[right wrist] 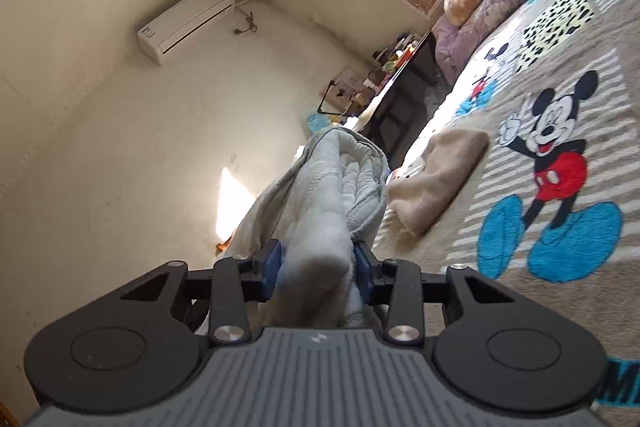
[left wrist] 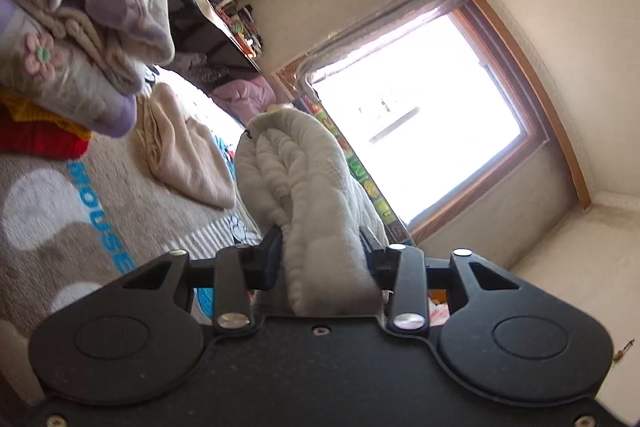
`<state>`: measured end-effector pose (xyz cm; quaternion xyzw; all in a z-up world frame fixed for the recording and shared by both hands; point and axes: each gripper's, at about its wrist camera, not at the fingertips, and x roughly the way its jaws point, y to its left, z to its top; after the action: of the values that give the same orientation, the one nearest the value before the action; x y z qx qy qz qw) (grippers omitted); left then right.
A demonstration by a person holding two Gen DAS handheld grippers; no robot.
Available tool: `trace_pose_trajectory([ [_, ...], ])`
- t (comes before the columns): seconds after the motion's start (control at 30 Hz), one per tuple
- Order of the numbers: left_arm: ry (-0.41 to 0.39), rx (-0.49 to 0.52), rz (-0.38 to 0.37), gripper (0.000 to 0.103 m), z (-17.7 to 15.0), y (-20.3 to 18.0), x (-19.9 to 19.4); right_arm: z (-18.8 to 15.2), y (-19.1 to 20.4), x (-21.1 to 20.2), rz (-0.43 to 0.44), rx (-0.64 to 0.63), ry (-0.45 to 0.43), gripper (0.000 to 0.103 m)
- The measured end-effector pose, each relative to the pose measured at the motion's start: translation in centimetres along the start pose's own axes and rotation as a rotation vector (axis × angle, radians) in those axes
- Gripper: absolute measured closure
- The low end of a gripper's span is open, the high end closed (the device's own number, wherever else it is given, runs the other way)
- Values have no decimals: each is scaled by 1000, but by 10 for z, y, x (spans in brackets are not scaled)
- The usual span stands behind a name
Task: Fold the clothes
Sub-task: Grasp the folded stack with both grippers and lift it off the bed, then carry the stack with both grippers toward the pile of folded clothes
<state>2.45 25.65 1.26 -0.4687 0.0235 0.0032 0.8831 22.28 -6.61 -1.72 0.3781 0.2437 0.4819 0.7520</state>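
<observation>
In the left wrist view a bunched garment [left wrist: 304, 195] sits clamped between the left gripper [left wrist: 322, 251] pads, lifted off the blanket [left wrist: 48, 227]. A folded cloth [left wrist: 188, 159] lies on the blanket just left of it, a heap of clothes [left wrist: 80, 19] farther left, a window [left wrist: 416, 115] to the right. In the right wrist view the right gripper [right wrist: 318, 263] pinches the garment; the folded cloth lies right of it, a desk [right wrist: 396, 95] beyond.

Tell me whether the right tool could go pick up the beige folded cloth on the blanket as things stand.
Probably not yet. The right tool is shut on the bunched white garment, so it has no free grip. The beige folded cloth itself lies uncovered on the cartoon blanket.
</observation>
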Motion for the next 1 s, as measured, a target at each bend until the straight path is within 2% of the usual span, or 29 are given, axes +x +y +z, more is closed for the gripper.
trace_pose_trajectory([
  [0.1,-116,-14,22,67,48,0,-24,-2,40,67,103,2,90,63],
  [0.23,-229,-8,48,67,104,4,-52,-5,80,140,212,36,175,63],
  [0.37,-289,6,64,67,147,11,-60,-9,110,202,273,46,217,63],
  [0.5,-340,31,59,67,179,16,-57,-8,133,243,330,35,230,63],
  [0.7,-360,40,50,67,209,44,-29,12,143,301,395,34,214,63],
  [0.8,-348,-23,122,66,207,89,-12,7,117,331,350,69,235,63],
  [0.83,-318,-57,198,66,202,112,-1,-3,102,344,300,87,276,63],
  [0.93,-270,-95,255,66,194,139,8,-55,50,381,28,85,470,65],
  [1.0,-238,-121,293,65,188,158,15,-61,37,374,59,120,425,65],
])
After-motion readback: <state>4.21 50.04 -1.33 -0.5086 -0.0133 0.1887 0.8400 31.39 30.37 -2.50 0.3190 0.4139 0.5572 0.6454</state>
